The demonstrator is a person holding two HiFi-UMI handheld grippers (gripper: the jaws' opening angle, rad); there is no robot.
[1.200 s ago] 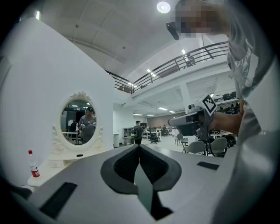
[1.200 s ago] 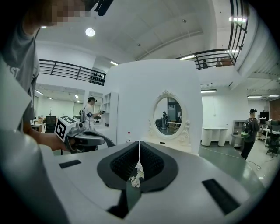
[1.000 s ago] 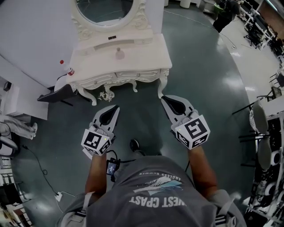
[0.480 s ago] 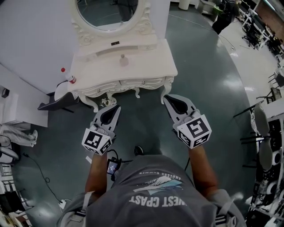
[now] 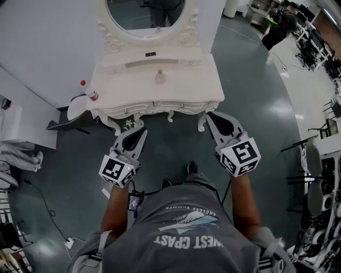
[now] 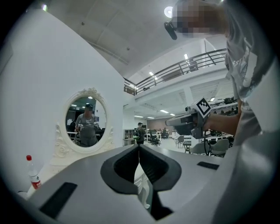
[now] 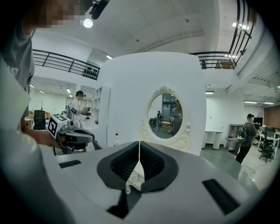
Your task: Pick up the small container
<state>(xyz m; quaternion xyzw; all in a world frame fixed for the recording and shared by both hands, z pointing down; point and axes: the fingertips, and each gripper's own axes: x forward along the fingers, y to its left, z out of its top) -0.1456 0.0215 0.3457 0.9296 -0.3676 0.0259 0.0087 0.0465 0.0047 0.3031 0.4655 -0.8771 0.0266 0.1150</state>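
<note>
1. Left gripper (image 5: 140, 131) and right gripper (image 5: 210, 114) are both clenched on nothing. In each gripper view my two jaws press tip to tip, with only air and the far room showing in the hollow behind the tips.
2. Over the last second the white dressing table (image 5: 186, 88) has slid down the head view toward me. Its front edge now lies just beyond my jaw tips, where a stretch of dark floor (image 5: 256, 101) lay between us before. Both grippers have come forward with me, side by side, and their jaws have stayed closed.
3. The small container (image 5: 160, 78) stands near the middle of the tabletop, at about 12 o'clock from the gap between my two grippers. It sits in front of the oval mirror (image 5: 145, 13), and neither gripper touches it or the table.
4. A bottle with a red cap (image 5: 91, 95) stands at the table's left corner, around 10 o'clock from my left gripper and well apart from the container.
5. I judge that I am still in the approach, close to within reach, and the pick itself has not begun. Whichever gripper I use must spread its jaws before it can go around the container. The right one looks slightly nearer the table edge.
6. The container is small and pale against a pale top, so its shape is hard to read from here. I expect it to tip easily, so a centred, gentle close will matter.
</note>
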